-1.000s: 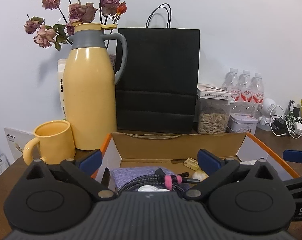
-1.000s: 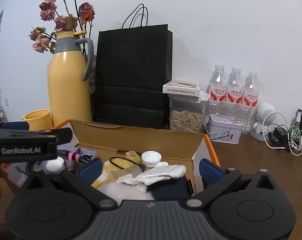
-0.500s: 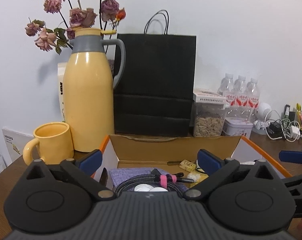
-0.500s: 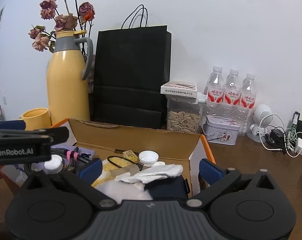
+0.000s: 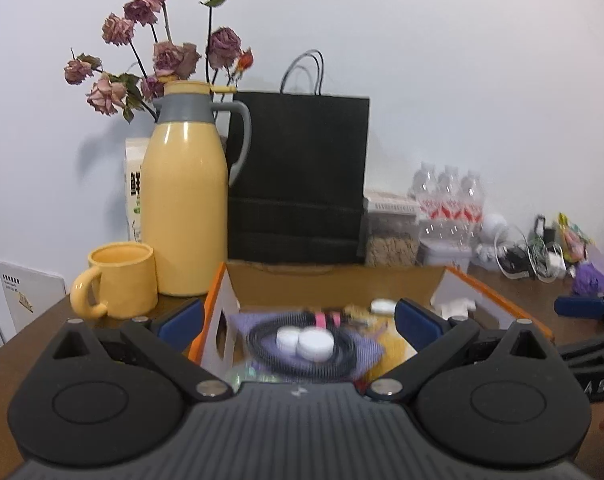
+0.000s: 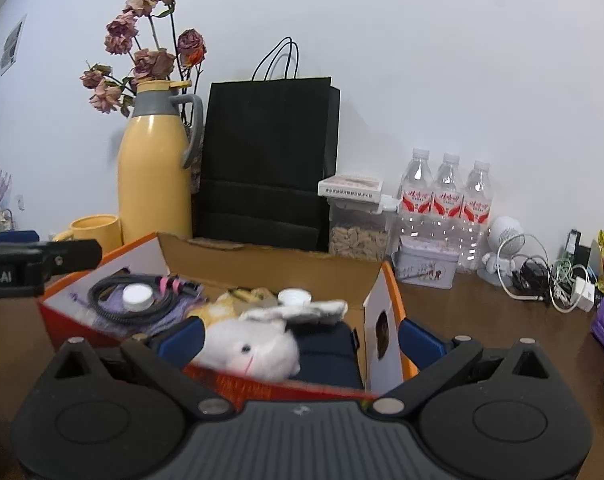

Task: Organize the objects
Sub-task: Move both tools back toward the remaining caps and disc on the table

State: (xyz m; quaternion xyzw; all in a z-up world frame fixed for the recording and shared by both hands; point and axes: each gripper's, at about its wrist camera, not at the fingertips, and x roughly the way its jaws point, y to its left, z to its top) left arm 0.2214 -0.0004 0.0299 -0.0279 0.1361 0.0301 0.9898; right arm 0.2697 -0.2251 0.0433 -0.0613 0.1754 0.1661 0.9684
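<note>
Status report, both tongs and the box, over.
Left tongs open, empty. Right tongs open, empty. Cardboard box full: coiled cable, plush toy. Nothing blocking.

"bot.AI" in white on the left tool (image 6: 6, 276), other labels too blurred or small to read
</note>
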